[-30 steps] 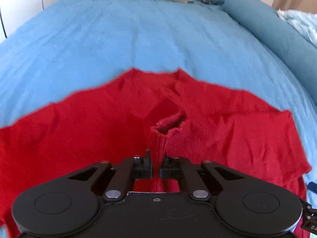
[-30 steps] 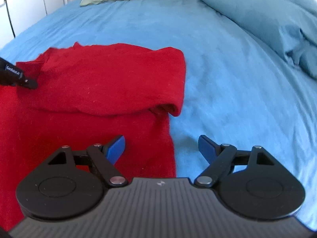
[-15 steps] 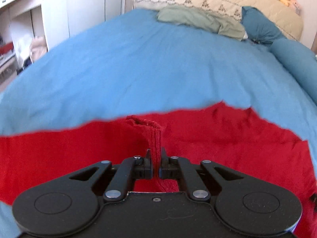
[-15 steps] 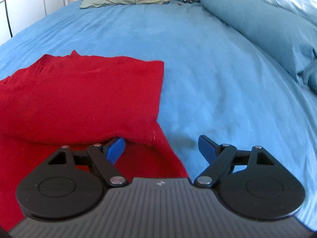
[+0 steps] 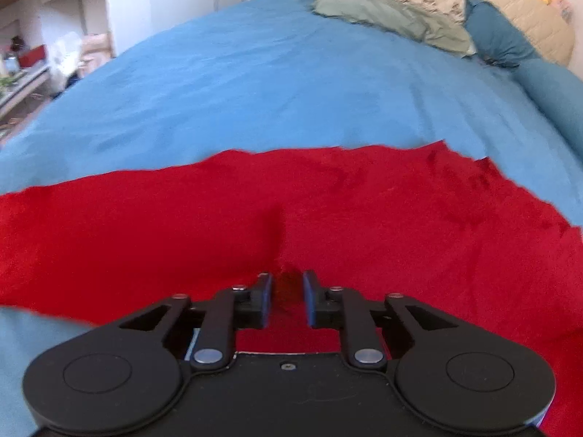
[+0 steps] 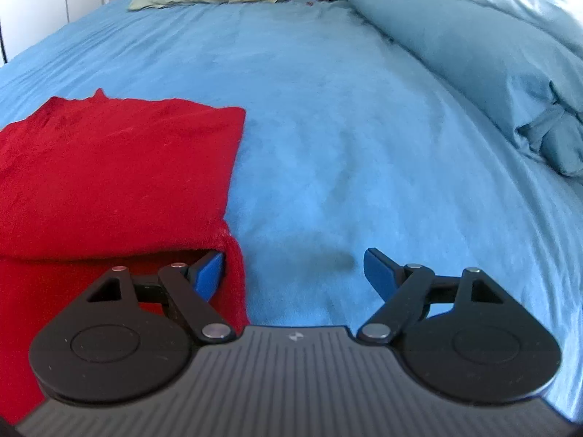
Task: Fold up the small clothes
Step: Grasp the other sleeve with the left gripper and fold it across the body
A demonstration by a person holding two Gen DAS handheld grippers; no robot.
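While its jaws stand slightly parted around a pinch of cloth, left hand-held gripper point(image 5: 286, 293) seems to be releasing | red sweater point(image 6: 120, 167) lies folded on bed point(image 6: 328, 127) | right hand-held gripper point(image 6: 293, 271) wide open, empty, hovering at the fold's edge.

We read no words, brands or numbers anywhere; the only sign is a small lightning-bolt mark on the ribbed body behind the right tongs point(image 6: 293, 273).
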